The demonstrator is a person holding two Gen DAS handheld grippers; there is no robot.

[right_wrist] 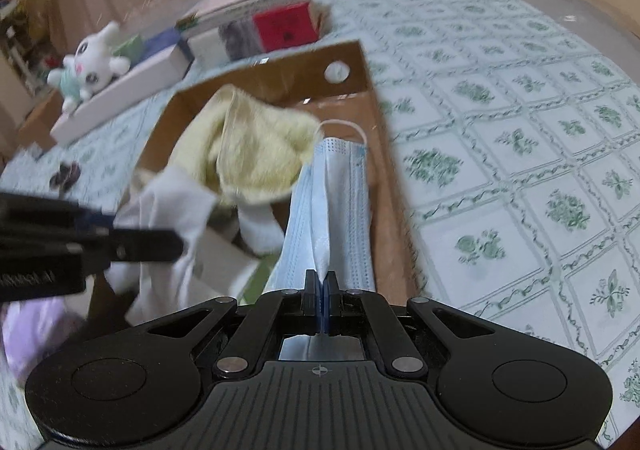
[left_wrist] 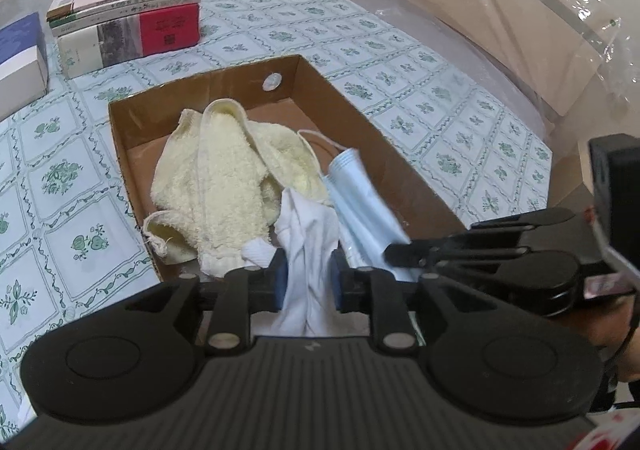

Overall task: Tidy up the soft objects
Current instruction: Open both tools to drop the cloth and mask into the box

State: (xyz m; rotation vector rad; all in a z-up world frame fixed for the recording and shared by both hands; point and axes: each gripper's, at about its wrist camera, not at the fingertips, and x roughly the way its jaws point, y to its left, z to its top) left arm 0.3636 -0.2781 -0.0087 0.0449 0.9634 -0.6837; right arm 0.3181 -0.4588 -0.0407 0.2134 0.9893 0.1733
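Observation:
An open cardboard box (left_wrist: 344,101) lies on the patterned cloth. A crumpled cream towel (left_wrist: 216,177) fills its left half. My left gripper (left_wrist: 309,280) hangs over the box's near end, its blue pads apart, with a white sock (left_wrist: 308,234) hanging loosely between them. On the right, my right gripper (right_wrist: 321,282) is shut on a pale blue face mask (right_wrist: 336,201), which hangs down into the box along its right wall. The right wrist view also shows the towel (right_wrist: 256,153), the sock (right_wrist: 168,205) and the left gripper (right_wrist: 176,246) coming in from the left.
A stack of books (left_wrist: 128,13) stands behind the box, beside a white flat box (left_wrist: 20,61) bearing a white plush toy (right_wrist: 92,65). A small dark object (right_wrist: 66,173) lies left of the box. The green-patterned cloth (left_wrist: 420,89) stretches to the right. Something lilac (right_wrist: 32,330) sits at the lower left.

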